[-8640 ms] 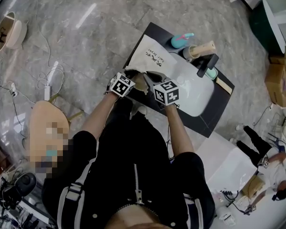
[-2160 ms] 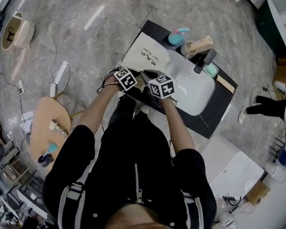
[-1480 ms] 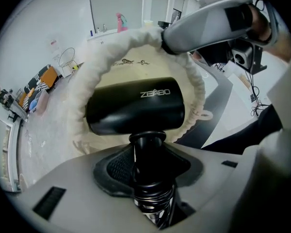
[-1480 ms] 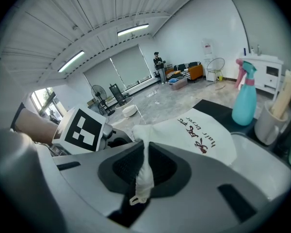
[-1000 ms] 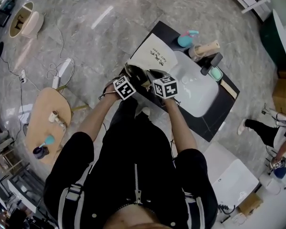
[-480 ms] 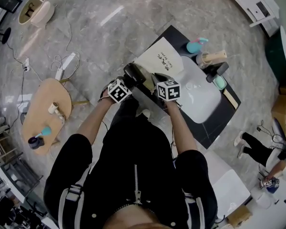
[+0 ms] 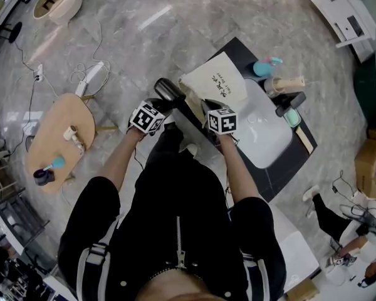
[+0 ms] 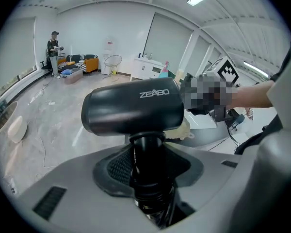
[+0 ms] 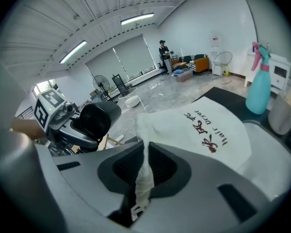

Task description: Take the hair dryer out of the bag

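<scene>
The black hair dryer [image 7: 166,91] is outside the cream cloth bag [image 7: 217,83] and held up to the bag's left. My left gripper [image 7: 158,105] is shut on its handle [image 8: 148,171], with the barrel [image 8: 133,110] lying crosswise above the jaws. The right gripper [image 7: 208,110] is shut on the bag's edge, a strip of cloth [image 9: 143,176] pinched between its jaws. The bag [image 9: 203,130] lies flat on the black counter with its red lettering up. From the right gripper view, the dryer [image 9: 98,120] and the left gripper [image 9: 68,125] show at the left.
A white basin [image 7: 266,137] is set in the black counter [image 7: 282,165] right of the bag. A teal spray bottle [image 7: 263,68], a cup and a black tap stand behind it. A round wooden side table [image 7: 56,140] and floor cables lie to the left.
The left gripper has drawn the hair dryer left and up, clear of the bag's mouth, and has rolled with it. The right gripper has kept its pinch on the bag's edge.
</scene>
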{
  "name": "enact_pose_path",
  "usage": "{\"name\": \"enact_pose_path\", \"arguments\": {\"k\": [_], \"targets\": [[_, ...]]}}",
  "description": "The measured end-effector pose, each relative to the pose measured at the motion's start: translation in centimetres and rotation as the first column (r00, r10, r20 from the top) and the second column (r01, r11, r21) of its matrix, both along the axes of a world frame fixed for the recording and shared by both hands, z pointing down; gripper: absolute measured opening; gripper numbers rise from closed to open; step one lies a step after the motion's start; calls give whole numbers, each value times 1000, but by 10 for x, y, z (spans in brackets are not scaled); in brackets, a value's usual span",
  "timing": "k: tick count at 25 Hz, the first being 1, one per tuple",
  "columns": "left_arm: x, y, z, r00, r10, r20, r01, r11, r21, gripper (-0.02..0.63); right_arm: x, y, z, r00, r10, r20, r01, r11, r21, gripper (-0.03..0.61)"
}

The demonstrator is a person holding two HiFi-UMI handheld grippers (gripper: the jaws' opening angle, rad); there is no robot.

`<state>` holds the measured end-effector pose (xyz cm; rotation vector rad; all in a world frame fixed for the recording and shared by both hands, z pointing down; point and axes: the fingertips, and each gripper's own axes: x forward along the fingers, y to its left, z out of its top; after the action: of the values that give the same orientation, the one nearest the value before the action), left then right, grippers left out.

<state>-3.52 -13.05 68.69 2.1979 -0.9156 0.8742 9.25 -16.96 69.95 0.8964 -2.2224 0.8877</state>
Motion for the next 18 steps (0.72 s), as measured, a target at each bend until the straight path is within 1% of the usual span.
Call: {"name": "enact_pose_path", "arguments": {"k": [4,7,12,18], "targets": [[-6,-1,-8,999,-19,-25,20,999,28,190,-5,3,9,1000,-7,-11,7,1000,-13,43],[-10,-4,-16,998,-37,-58,40,998,47,190,-10,4,18,1000,-14,-21,14,1000,-27,43],[-16,-8,-27,989,-85,-123,92,995,50,190,-14,7,38,999,-28,-40,26,997,-68,44],[-27,-9,-30,986,-110,-124,117,992,48,190,-14,9,59,998,-24,-62,19,997,-73,46]]}}
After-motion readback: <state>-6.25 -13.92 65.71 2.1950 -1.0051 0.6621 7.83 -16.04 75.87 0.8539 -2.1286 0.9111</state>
